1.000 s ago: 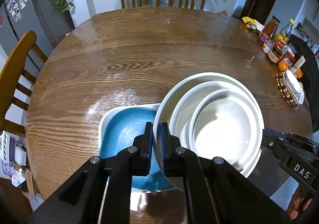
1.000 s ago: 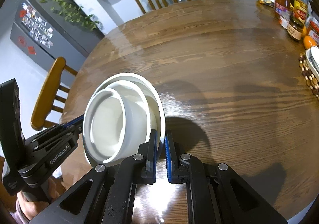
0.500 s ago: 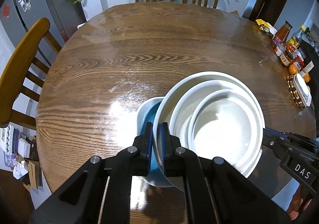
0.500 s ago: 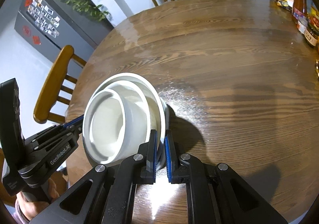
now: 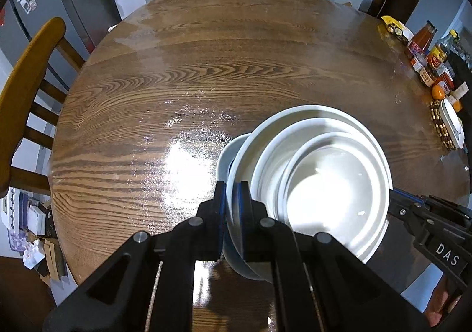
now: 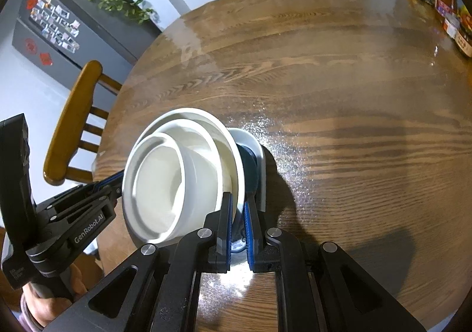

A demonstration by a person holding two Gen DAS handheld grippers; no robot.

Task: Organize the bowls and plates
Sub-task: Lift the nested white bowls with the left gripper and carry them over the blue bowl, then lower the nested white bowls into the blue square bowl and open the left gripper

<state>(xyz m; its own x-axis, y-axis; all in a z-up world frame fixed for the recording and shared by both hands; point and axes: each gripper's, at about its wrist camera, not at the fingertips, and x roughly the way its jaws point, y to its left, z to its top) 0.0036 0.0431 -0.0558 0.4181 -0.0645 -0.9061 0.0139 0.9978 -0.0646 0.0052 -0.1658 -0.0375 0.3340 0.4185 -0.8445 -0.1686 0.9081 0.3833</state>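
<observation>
Stack shifted over blue dish since a second ago; dish now mostly hidden beneath.
Left gripper [image 5: 233,208] and right gripper [image 6: 238,220], jaws nearly closed, each pinch the rim of the outer bowl [image 5: 298,116] of three nested white bowls, held at the table's [image 5: 206,66] near edge above the blue dish [image 6: 250,166].

Three nested glossy white ceramic bowls [image 5: 321,184], stack tilted, sit over a blue-centred white-rimmed square plate [image 6: 253,160] near the round wooden table's [image 5: 206,72] near edge.
</observation>
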